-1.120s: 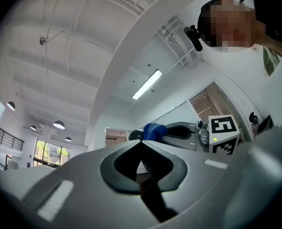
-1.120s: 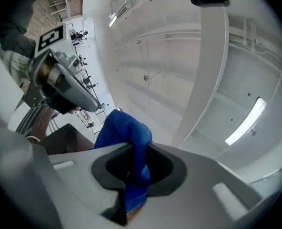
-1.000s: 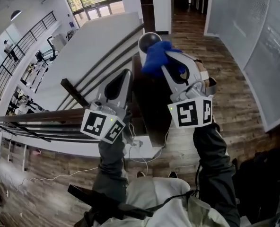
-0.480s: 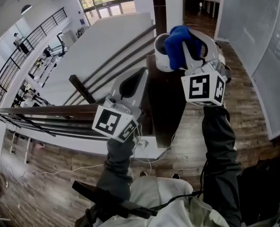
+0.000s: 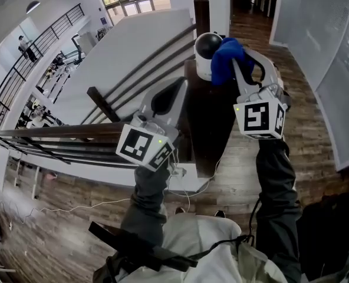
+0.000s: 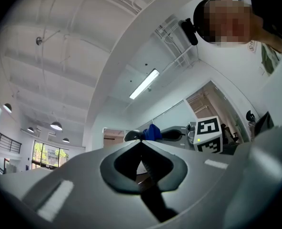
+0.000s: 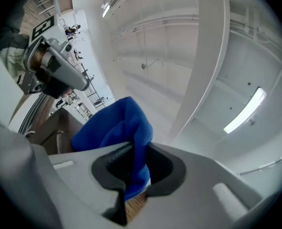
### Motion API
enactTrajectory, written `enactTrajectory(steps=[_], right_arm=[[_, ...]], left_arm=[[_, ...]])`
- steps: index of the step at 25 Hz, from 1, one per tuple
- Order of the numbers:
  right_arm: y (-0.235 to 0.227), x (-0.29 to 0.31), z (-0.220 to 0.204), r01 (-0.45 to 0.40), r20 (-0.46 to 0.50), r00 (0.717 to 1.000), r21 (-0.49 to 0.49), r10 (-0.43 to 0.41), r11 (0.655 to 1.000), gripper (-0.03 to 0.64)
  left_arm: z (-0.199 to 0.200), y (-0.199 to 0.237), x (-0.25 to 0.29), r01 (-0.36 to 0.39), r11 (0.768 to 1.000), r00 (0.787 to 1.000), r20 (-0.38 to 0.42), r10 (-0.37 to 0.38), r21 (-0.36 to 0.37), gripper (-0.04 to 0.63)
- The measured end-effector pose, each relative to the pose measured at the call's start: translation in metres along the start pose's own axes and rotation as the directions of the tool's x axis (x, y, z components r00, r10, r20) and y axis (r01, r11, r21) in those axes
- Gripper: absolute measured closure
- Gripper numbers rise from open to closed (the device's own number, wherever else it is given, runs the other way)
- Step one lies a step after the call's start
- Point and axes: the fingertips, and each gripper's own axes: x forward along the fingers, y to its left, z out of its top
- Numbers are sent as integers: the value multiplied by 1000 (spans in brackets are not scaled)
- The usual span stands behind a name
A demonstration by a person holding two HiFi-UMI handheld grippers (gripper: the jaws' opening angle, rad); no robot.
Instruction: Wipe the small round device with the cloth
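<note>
The small round device (image 5: 205, 50), white with a black dome top, stands on the far end of a dark wooden ledge (image 5: 208, 122). A blue cloth (image 5: 226, 56) presses against the device's right side, and my right gripper (image 5: 233, 61) is shut on it. In the right gripper view the cloth (image 7: 118, 130) bulges out of the shut right gripper (image 7: 134, 162). My left gripper (image 5: 175, 88) hovers left of the ledge, short of the device, shut and holding nothing. The left gripper view shows its own tips (image 6: 142, 145) closed, with the cloth (image 6: 153, 131) and device (image 6: 132, 136) beyond them.
Dark handrails (image 5: 56, 135) and slanted rails run left of the ledge beside a white sloping wall (image 5: 121, 52). A wood floor (image 5: 304, 99) lies far below on the right, with a white cable (image 5: 180, 193) near my feet. My left gripper (image 7: 55, 70) shows at upper left in the right gripper view.
The right gripper has carried the cloth from over the device's top to its right side, so the black dome is uncovered. The left gripper has shifted slightly up and right.
</note>
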Motion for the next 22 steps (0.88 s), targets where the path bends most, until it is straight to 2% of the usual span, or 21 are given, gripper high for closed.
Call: enactTrajectory(steps=[3,6,8,11,15,20,22], right_arm=[[-37,11,13,71,42,997,16,-71,997,557],[-62,27,25,94,63,993,50,-97,994,557],[-60,33,30,61,60,996,78,-66,995,557],[-27,35,24,-34,37,999,93,31,995,557],[0,17,7,-54,10,999,138,53,989,563],[35,-8,-8,-145,-33,989,19,146,989,561],[34,-14,-6,-152,-22,988,3,152,988,561]], left_arm=[[1,4,7,-1,1000,1000,-2,1,11,595],[0,8,11,-5,1000,1000,-10,5,16,595],[1,10,9,-12,1000,1000,-14,12,5,595],[1,15,5,-27,1000,999,-22,27,-6,595],[1,20,2,-40,999,999,-29,40,-4,595],[-3,20,0,-39,999,999,-36,38,-11,595],[-7,20,-1,-39,999,998,-42,38,-17,595]])
